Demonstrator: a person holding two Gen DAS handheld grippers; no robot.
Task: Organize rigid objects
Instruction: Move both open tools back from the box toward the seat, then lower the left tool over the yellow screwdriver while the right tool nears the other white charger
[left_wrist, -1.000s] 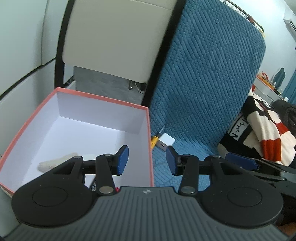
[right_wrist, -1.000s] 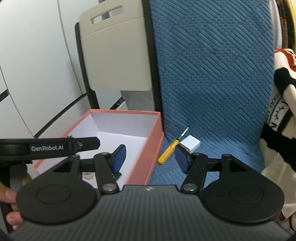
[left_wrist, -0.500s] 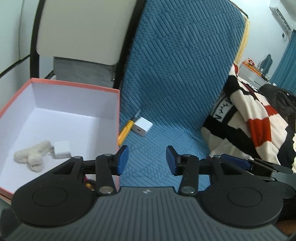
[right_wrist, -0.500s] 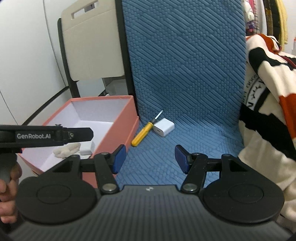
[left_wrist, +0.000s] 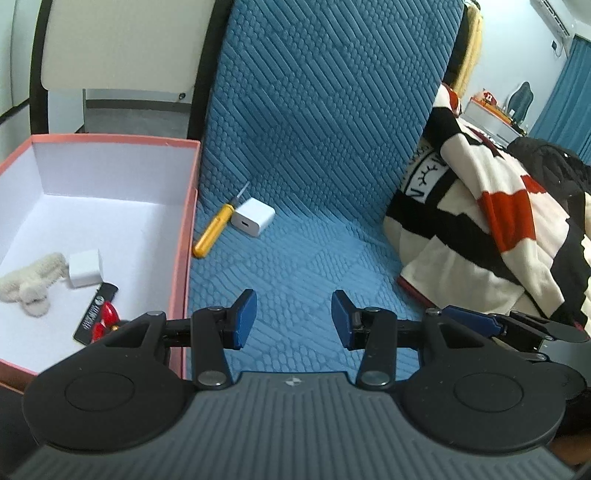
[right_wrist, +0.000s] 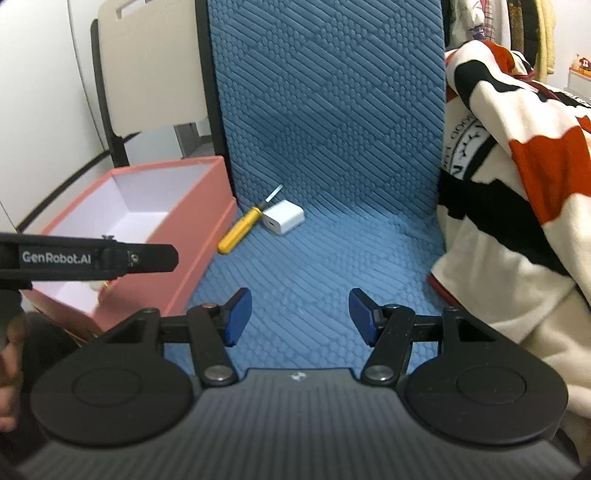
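Note:
A yellow screwdriver (left_wrist: 213, 232) (right_wrist: 240, 229) and a white charger cube (left_wrist: 253, 216) (right_wrist: 283, 217) lie side by side on the blue quilted mat (left_wrist: 303, 266), just right of a pink box (left_wrist: 186, 236) (right_wrist: 192, 236). Inside the box lie a second white cube (left_wrist: 85, 268), a fluffy cream toy (left_wrist: 31, 282) and a black-and-red item (left_wrist: 98, 314). My left gripper (left_wrist: 293, 319) is open and empty over the mat beside the box. My right gripper (right_wrist: 300, 316) is open and empty, further back from the screwdriver.
A striped black, white and red blanket (left_wrist: 491, 221) (right_wrist: 517, 177) bunches up on the right. The mat rises as an upright back (right_wrist: 325, 92) behind the objects. A cream chair back (right_wrist: 147, 74) stands behind the box. The left gripper's side (right_wrist: 85, 256) crosses the right view.
Both grippers have swung right and pulled back from the box, so the screwdriver and charger sit near the middle of each view. Both stayed open and empty.

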